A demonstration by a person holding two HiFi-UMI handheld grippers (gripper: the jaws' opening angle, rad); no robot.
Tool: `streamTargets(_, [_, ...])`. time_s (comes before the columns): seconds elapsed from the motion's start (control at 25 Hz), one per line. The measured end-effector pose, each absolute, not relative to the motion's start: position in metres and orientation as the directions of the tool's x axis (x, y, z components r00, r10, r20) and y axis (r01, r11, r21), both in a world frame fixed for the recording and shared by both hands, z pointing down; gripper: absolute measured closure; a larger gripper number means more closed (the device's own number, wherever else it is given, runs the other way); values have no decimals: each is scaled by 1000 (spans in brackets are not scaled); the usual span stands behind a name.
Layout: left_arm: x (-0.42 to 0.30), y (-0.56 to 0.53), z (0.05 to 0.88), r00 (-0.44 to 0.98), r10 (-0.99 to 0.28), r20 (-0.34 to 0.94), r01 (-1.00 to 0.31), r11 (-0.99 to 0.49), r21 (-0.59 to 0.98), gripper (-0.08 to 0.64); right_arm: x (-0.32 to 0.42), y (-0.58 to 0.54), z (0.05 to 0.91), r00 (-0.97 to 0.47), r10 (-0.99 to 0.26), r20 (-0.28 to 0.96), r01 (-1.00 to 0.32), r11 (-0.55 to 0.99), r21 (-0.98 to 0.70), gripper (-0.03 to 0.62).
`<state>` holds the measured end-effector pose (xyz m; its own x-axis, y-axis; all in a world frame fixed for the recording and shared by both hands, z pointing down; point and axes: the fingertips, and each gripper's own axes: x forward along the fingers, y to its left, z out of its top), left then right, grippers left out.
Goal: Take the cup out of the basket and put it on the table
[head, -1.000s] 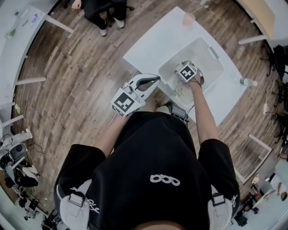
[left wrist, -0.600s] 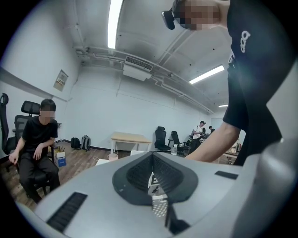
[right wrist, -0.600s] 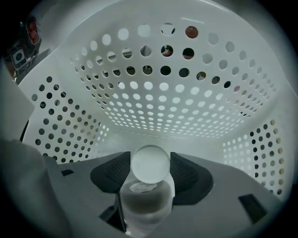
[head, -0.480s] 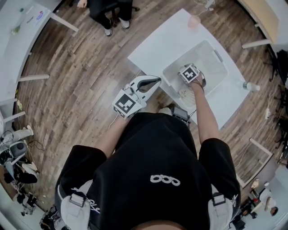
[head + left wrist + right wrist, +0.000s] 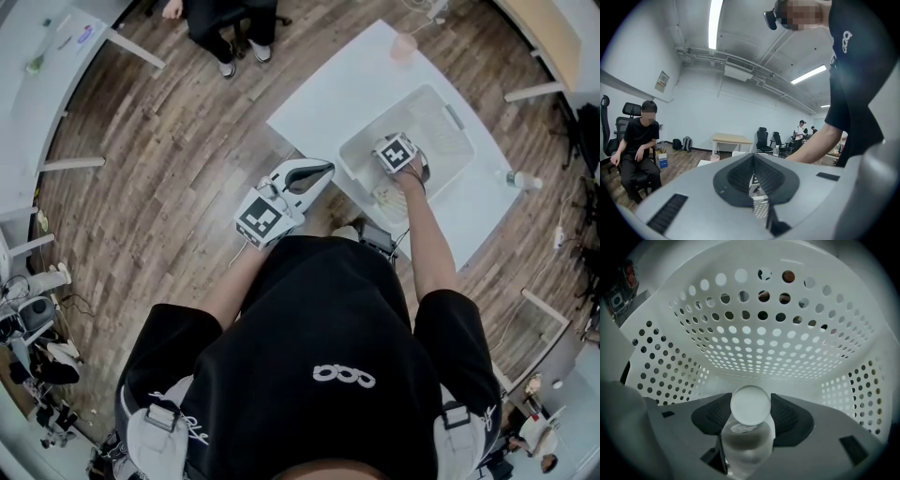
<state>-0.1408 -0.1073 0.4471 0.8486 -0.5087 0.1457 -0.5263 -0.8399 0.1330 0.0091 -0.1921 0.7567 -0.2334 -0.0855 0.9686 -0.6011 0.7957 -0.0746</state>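
The right gripper [image 5: 751, 414] is down inside the basket [image 5: 764, 343], its jaws closed on the clear cup [image 5: 750, 403], whose round end faces the far wall at 12 o'clock. The left gripper [image 5: 753, 177] is closed on nothing, off at 9 o'clock from the basket. A good lift goes straight up — clear of the rim — then toward the bare table [image 5: 342, 89] at 11 o'clock, with a firm grip, since the cup looks slick.

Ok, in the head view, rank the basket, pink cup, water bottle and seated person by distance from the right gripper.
1. basket: the right gripper is down inside it, gripping a clear cup.
2-3. pink cup, at the far corner of the table, and water bottle, off to the right: too close to call.
4. seated person: far upper left.
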Motion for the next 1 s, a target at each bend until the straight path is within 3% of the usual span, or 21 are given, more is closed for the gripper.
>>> streamTargets(0.32, [-131,-101,446,865,-482,142,-499,-858,126,551,11,-192,727,-271,-151,950,-634,771,-58,328])
streamTargets(0.64, [-110,-91,444,895,-424,140,-441,-890,121,551,1,-193,630,-373,-377,848,-648,760,53,328])
streamTargets(1.0, [-70,-80,445,940,-305,153,-321,-943,93,552,11,-152,495,-442,-651,618,-714,672,198,328])
